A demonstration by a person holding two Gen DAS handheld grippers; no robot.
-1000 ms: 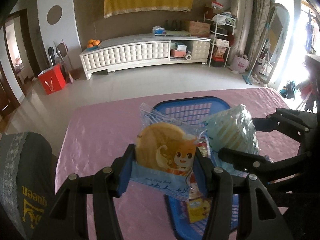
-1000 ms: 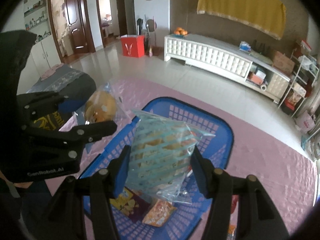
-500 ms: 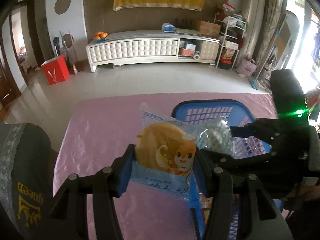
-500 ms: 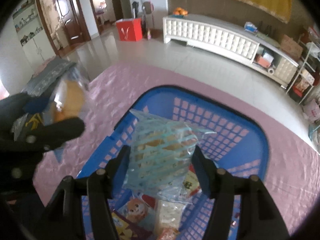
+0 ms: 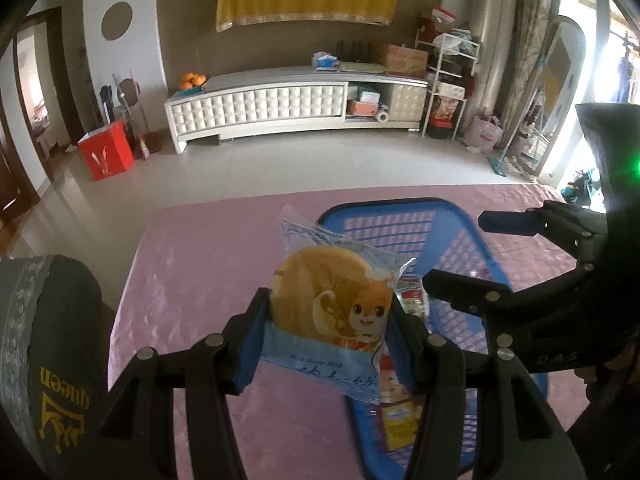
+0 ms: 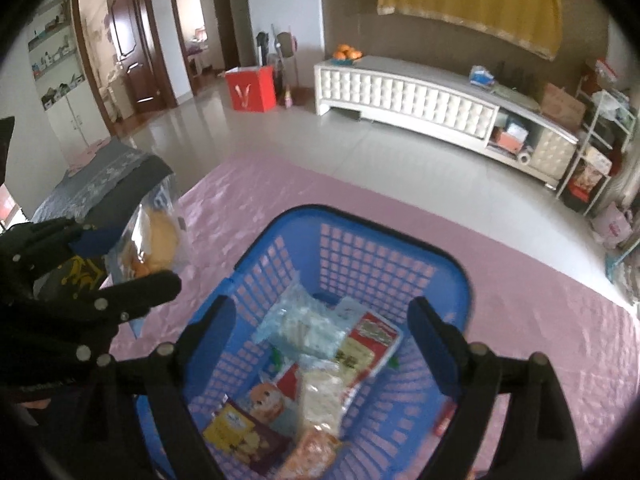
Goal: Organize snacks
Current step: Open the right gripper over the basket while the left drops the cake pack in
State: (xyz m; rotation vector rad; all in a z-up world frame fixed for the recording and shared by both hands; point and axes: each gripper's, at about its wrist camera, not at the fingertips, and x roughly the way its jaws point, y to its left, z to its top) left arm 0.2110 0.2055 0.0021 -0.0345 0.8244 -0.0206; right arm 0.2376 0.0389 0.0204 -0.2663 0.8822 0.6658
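Observation:
My left gripper (image 5: 328, 320) is shut on a clear packet with a round golden bun and a cartoon fox (image 5: 332, 300), held upright above the pink table just left of the blue plastic basket (image 5: 384, 202). In the right wrist view that bun packet (image 6: 156, 240) and the left gripper (image 6: 132, 256) hang left of the basket (image 6: 360, 216). Over the basket, my right gripper (image 6: 322, 312) has its jaws opening with nothing between them. A pale blue striped packet (image 6: 304, 328) lies below on the basket's floor. The right gripper (image 5: 454, 250) also shows in the left wrist view.
Several other snack packets (image 6: 248, 432) lie in the basket's near half. The pink tablecloth (image 5: 200, 264) spreads around it. A grey chair back with yellow lettering (image 5: 48, 360) stands at the table's left edge. Beyond the far edge is tiled floor and a white cabinet (image 5: 256, 104).
The right gripper's jaws have spread and the pale blue striped packet has dropped from them into the basket. The left gripper keeps its hold on the bun packet.

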